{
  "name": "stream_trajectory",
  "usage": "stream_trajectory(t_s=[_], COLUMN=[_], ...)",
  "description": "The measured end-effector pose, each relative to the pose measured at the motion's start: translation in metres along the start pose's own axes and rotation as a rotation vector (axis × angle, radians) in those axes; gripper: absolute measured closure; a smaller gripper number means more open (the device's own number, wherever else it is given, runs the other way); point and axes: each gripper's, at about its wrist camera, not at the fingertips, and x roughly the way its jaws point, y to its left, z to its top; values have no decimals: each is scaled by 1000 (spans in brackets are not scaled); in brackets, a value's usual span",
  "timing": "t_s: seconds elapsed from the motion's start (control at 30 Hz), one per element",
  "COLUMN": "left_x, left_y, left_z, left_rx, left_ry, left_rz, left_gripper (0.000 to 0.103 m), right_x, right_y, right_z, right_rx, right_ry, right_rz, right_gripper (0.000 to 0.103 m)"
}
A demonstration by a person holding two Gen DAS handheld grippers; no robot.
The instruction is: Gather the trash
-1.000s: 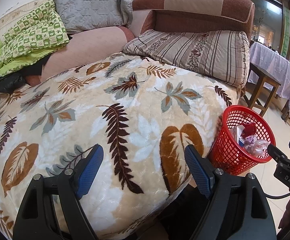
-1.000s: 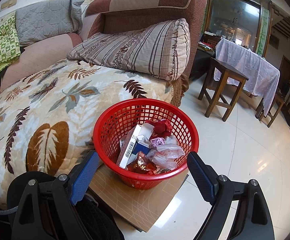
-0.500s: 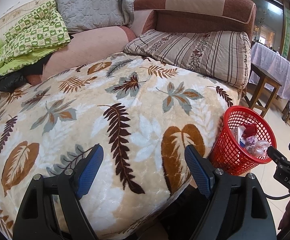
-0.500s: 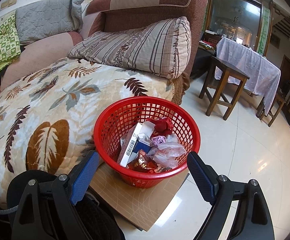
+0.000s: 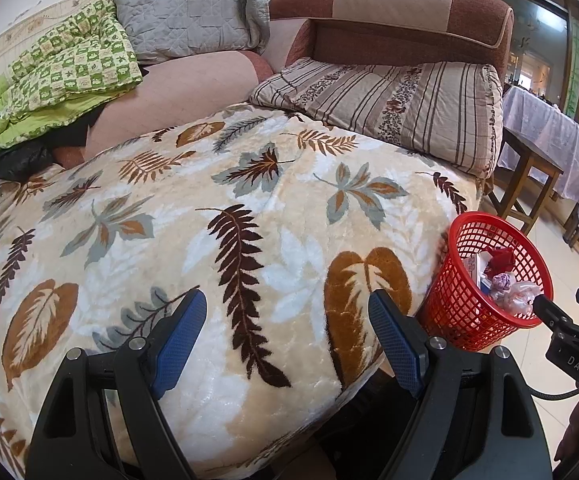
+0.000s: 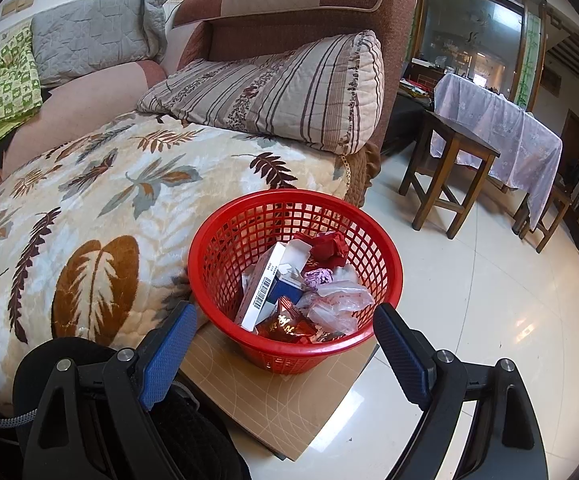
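Both hand-held grippers empty, jaws spread wide: left hand-held gripper hovers over the leaf-print blanket, right hand-held gripper just short of the red mesh basket. Trash sits inside the basket: white barcode box, red foil wrapper, clear plastic bag, red crumpled scrap. No loose trash visible on the blanket, though the fisheye edges are hard to read. Task looks near done; next, scan the sofa before closing on anything. Basket rests on a cardboard sheet beside the sofa edge; open tile floor to the right gives room, wooden stool well apart.
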Motion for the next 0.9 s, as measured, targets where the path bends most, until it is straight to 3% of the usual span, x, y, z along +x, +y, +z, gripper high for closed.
stream_trajectory(t_s=[0.23, 0.33, 0.47, 0.57, 0.67, 0.77, 0.9], left_x=[1, 9, 19, 25, 40, 58, 77], left_y=[1, 18, 62, 105, 147, 189, 235], left_z=[-1, -1, 5, 9, 10, 11, 12], left_rx=[-4, -48, -155, -269, -347, -402, -464], left_ry=[6, 22, 52, 77, 149, 235, 272], left_rz=[2, 23, 125, 212, 362, 457, 488], left_gripper=[21, 21, 21, 21, 21, 21, 21], right_x=[6, 17, 33, 43, 71, 107, 146], right_y=[2, 5, 31, 79, 134, 193, 284], right_z=[0, 8, 36, 63, 87, 106, 120], right_rx=[-7, -30, -125, -271, -390, -472, -527], right_ry=[7, 26, 48, -3, 3, 85, 197], right_rz=[9, 45, 105, 136, 208, 260, 336], right_gripper=[11, 11, 11, 6, 6, 6, 6])
